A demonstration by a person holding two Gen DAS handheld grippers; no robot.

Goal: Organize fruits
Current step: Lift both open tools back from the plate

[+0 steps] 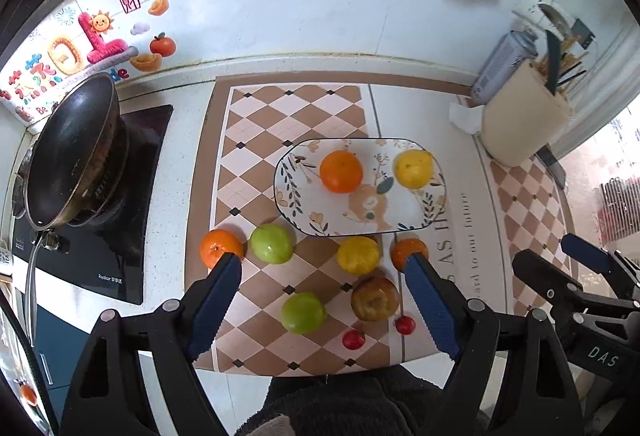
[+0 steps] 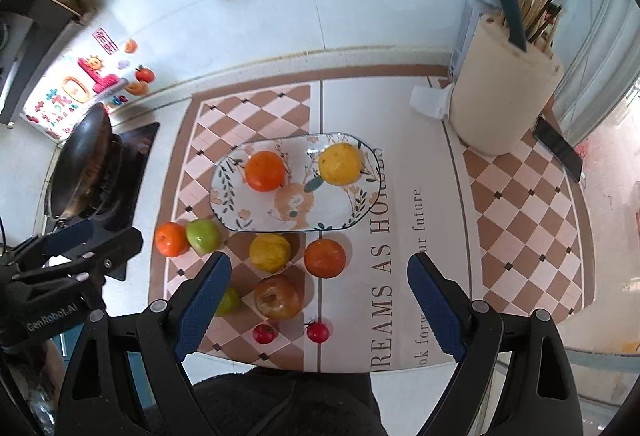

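The surface (image 2: 256, 103) is a pale kitchen counter covered by two checkered mats (image 2: 256, 115), one on each side of a lettered panel. One dark wok (image 1: 76, 151) sits tilted on a black cooktop (image 1: 120, 244) at the left. One cream utensil holder (image 2: 504, 95) stands upright at the right, with one dark phone (image 2: 560, 147) lying beside it.

One oblong patterned plate (image 2: 296, 211) lies near the middle, its long axis running left to right across the view. It carries two fruits: one orange (image 2: 265, 170) on its left half and one lemon (image 2: 340, 163) on its right half, apart from each other.

Nine fruits lie on the mat in front of the plate: two oranges (image 2: 171, 239) (image 2: 325, 258), two green apples (image 2: 203, 236) (image 1: 303, 312), one yellow lemon (image 2: 269, 252), one brownish apple (image 2: 278, 296) with its stem hollow facing up, and two small red cherry tomatoes (image 2: 265, 333) (image 2: 318, 331).

The left tool (image 1: 324, 276) and the right tool (image 2: 320, 276) both hang above the loose fruit, pointing steeply down, jaws spread wide and holding nothing.
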